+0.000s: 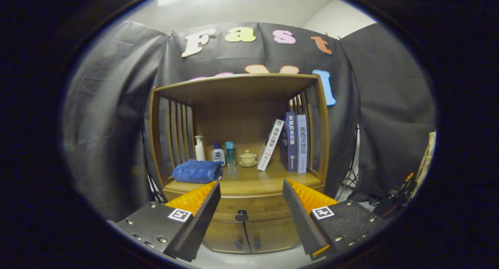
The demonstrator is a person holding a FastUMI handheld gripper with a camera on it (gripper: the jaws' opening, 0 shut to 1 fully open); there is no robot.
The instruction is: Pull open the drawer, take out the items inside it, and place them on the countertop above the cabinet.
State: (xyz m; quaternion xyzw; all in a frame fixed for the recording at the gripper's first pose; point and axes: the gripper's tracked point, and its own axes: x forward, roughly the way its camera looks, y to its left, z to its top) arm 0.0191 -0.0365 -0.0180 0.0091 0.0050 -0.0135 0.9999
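A wooden cabinet stands ahead of me with a closed drawer (251, 209) under its countertop (253, 179). The drawer's dark round knob (241, 214) lies between my fingers and some way beyond them. My gripper (251, 189) is open with nothing between its fingers. It is held back from the cabinet, roughly level with the drawer front. On the countertop lie a folded blue towel (196, 170), a white pump bottle (199, 148), two small bottles (224, 153), a lidded cup on a saucer (248, 158) and three books (289, 142). What the drawer holds is hidden.
Two closed lower doors (249, 236) with small handles sit under the drawer. A slatted frame with a top board (237, 85) encloses the countertop. Black cloth hangs behind and to both sides. A stand's legs (349, 183) and some gear (405, 183) are to the cabinet's right.
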